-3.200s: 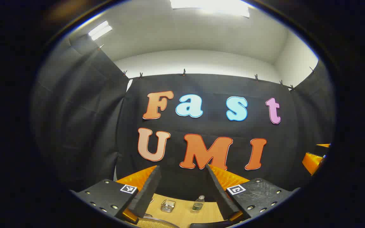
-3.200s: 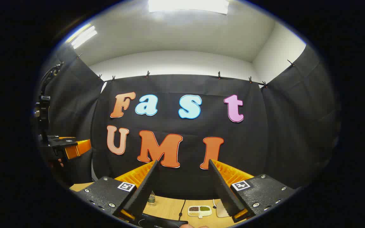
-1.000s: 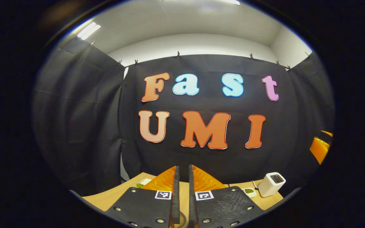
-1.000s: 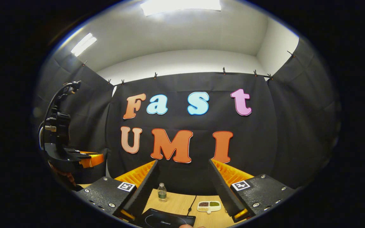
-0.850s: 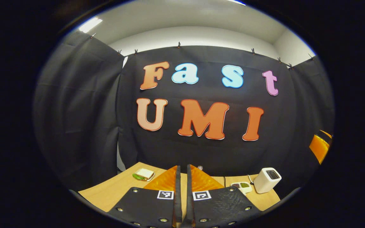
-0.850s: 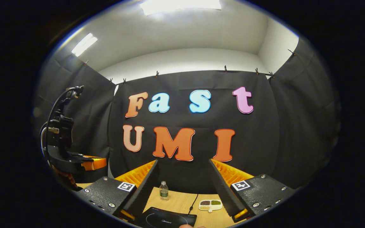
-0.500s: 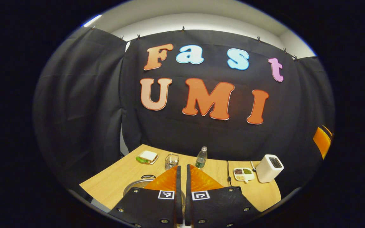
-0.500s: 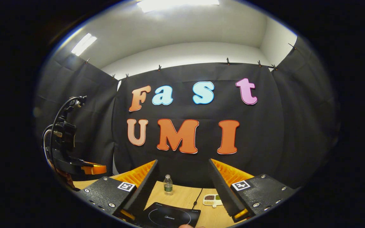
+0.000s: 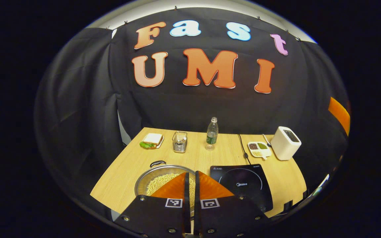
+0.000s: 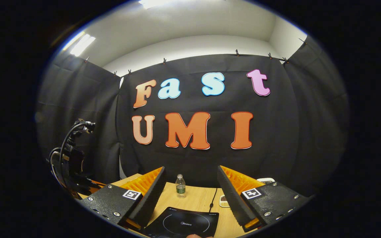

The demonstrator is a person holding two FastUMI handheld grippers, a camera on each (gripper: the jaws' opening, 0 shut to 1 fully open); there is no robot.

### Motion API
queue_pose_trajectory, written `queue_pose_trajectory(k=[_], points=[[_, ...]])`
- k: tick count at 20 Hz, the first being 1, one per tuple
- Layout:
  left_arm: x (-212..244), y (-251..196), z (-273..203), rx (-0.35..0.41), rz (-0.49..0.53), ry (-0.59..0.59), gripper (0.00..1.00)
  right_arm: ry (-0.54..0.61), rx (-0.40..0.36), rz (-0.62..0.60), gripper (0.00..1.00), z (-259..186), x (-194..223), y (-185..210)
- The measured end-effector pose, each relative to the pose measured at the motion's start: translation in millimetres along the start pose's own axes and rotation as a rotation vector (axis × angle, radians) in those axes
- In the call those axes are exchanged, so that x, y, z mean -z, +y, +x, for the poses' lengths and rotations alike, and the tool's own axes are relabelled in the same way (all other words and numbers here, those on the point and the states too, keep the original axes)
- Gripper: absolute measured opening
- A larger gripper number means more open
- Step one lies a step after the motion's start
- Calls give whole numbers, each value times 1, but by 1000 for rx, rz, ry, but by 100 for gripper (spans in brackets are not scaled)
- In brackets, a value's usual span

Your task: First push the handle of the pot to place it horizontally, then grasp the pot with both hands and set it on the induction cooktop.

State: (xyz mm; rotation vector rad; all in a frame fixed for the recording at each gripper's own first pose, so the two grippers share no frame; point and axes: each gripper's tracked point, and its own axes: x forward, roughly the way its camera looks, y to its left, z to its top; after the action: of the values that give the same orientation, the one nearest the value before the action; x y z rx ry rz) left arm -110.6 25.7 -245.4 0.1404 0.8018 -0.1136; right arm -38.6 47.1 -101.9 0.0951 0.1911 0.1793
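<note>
Black cloth hangs behind a pale wooden table (image 9: 127, 168) that fills the lower half of the left gripper view. At the bottom of that view the left gripper (image 9: 190, 177) has its two fingers drawn together with only a thin slit between them, and nothing shows between the pads. Just past and partly behind the fingertips sits the pot (image 9: 150, 180), a shallow steel pan holding pale round beans; the fingers hide its right side, so the rim there cannot be made out. A small dark handle (image 9: 157, 163) stands at its far edge. Just right of the pot lies the black induction cooktop (image 9: 243, 181), flat on the table, its near corner cut off behind the gripper body. Along the back stand a sandwich (image 9: 150, 140), a glass container (image 9: 179, 141), a water bottle (image 9: 212, 133), a divided dish (image 9: 259, 148) and a white box-shaped appliance (image 9: 284, 142).

In the right gripper view the right gripper (image 10: 190, 185) is spread wide and holds nothing. Between its fingers appear the cooktop (image 10: 184, 224), cropped at the bottom edge, and the bottle (image 10: 179, 185) farther back. At the far left the other gripper (image 10: 74, 172) shows dimly, with cables above it, too dark to read its fingers.
</note>
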Motion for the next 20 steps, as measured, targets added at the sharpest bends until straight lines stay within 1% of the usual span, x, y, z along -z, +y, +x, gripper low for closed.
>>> queue_pose_trajectory(k=[1,2,4,7,11,12,13,14,15,20], points=[[8,0,4,18,28,28,5,6,0,-5,97,2,4,5],[17,0,7,35,52,52,5,12,2,-6,95,4,8,9],[39,-3,9,72,85,117,5,29,-7,-6,95,8,20,19],[71,-4,12,115,119,222,5,57,-11,-18,95,13,36,23],[114,-8,6,177,139,340,5,87,26,-27,95,18,52,7],[123,-7,5,187,159,366,5,96,36,-21,95,20,56,2],[136,-5,3,197,177,392,8,107,44,-18,95,20,62,-1],[147,-3,3,206,197,420,8,118,56,-20,95,20,66,-6],[158,0,4,211,216,443,6,125,66,-22,95,20,69,-9],[207,17,-2,249,306,581,5,153,93,-38,95,16,85,-14]])
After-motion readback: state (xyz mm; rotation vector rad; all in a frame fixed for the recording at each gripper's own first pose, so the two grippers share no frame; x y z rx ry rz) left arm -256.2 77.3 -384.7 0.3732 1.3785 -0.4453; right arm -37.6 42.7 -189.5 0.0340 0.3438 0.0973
